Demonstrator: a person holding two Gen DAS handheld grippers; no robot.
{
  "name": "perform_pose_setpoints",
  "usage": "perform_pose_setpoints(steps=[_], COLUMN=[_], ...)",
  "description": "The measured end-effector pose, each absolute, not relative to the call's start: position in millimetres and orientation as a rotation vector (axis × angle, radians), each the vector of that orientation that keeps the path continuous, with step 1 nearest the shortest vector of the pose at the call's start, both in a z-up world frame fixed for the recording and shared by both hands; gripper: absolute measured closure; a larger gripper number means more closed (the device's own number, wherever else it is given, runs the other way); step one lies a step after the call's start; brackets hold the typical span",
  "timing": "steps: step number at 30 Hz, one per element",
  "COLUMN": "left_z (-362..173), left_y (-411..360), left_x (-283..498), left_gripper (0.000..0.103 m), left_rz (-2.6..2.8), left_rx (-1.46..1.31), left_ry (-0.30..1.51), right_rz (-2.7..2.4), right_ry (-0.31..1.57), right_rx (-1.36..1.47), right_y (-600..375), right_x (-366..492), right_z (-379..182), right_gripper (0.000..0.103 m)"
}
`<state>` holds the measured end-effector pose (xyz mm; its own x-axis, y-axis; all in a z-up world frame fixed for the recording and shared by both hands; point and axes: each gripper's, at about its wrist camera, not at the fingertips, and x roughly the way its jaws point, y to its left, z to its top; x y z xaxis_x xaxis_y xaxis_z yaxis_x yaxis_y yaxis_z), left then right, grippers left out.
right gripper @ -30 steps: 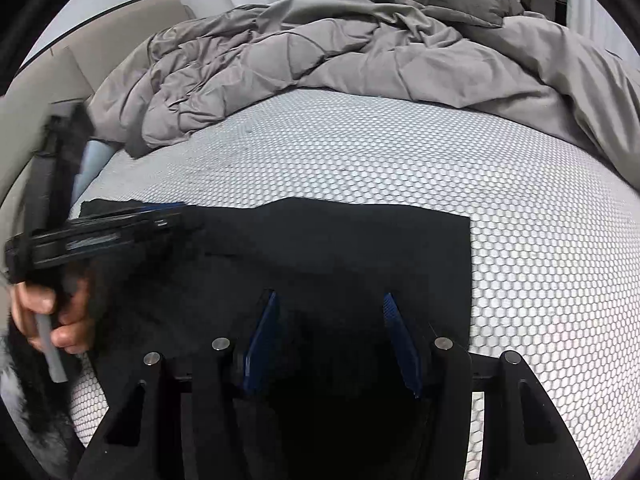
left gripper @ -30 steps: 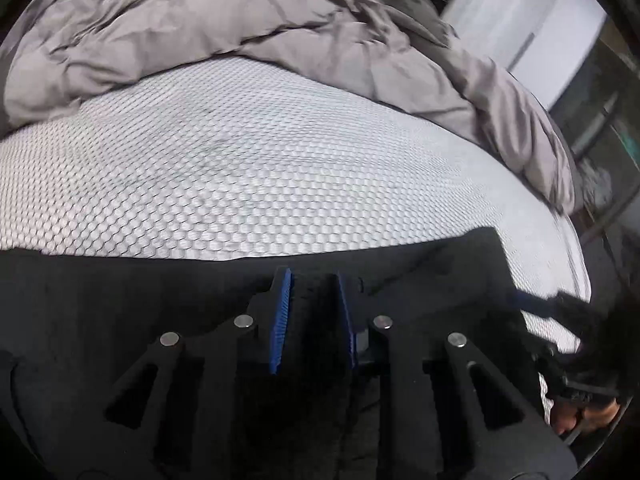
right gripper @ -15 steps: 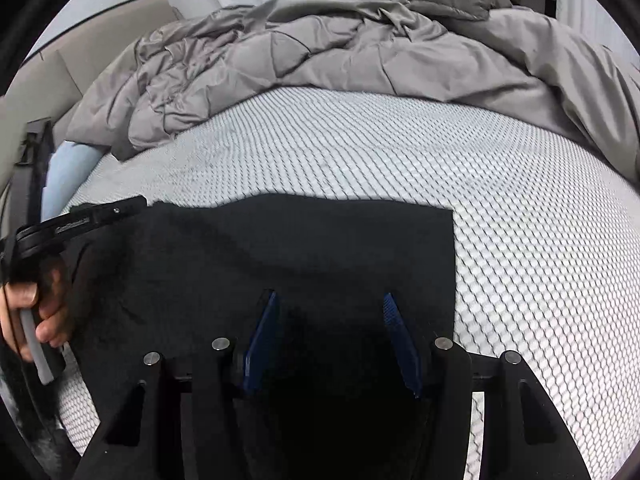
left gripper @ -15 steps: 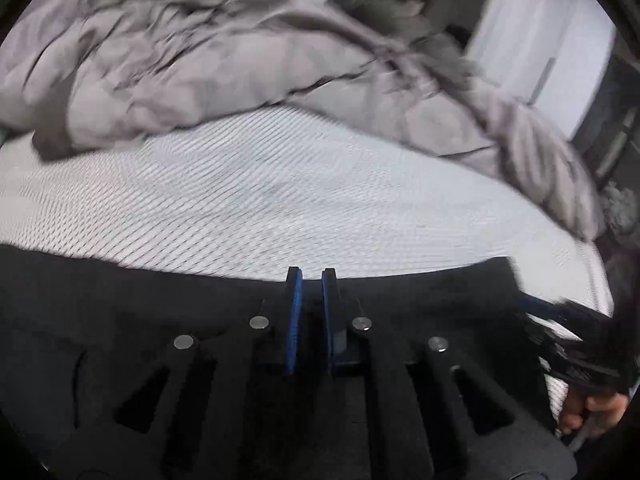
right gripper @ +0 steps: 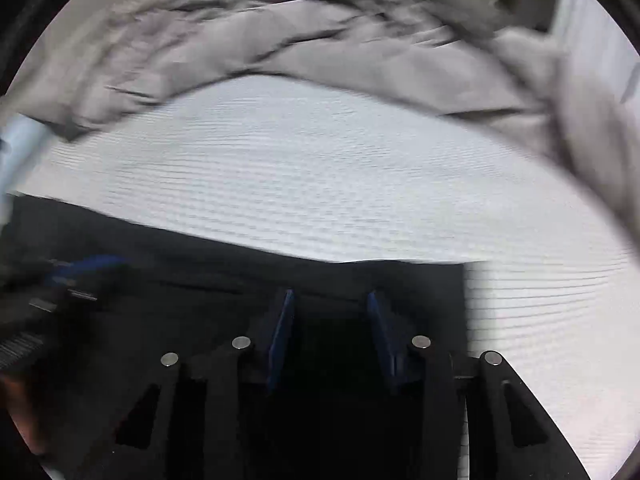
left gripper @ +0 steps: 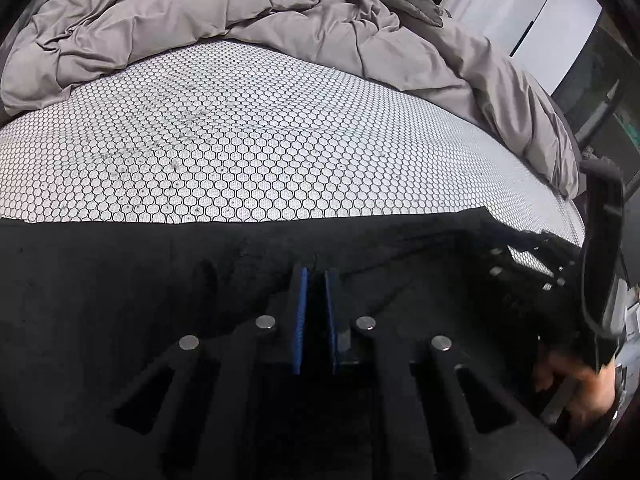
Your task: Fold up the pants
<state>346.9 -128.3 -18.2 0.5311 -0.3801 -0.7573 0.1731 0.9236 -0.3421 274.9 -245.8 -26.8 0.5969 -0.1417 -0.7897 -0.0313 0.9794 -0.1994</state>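
pants (left gripper: 120, 280) sharp left view (right blurred)

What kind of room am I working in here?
Most likely a bedroom: the black pants lie on a bed's honeycomb-patterned sheet, with a rumpled grey duvet bunched at the far side.

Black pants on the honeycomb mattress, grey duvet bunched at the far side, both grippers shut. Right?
Not quite. Only the left gripper is shut, on the pants. The right wrist view shows the right gripper with a clear gap between its pads, though they have just been closing. Mattress and duvet are right.
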Motion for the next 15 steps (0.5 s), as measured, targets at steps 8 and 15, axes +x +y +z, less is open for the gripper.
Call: perform_pose_setpoints(steps=[8, 15], left_z=[29.1, -9.1], left_y=[-121.3, -124.8], left_x=[290.6, 277.6], left_gripper=[0.093, 0.088], left_rz=[-0.378, -0.425], left_rx=[-0.14, -0.094], left_ry=[0.877, 0.964], right_rz=[0.113, 0.29], right_ry=[0.842, 1.0], right_rx=[-0.02, -0.058], right_y=[-267.5, -224.6], right_x=[231.1, 232.6], right_z=[23.6, -21.1], right_gripper=[0.064, 0.056])
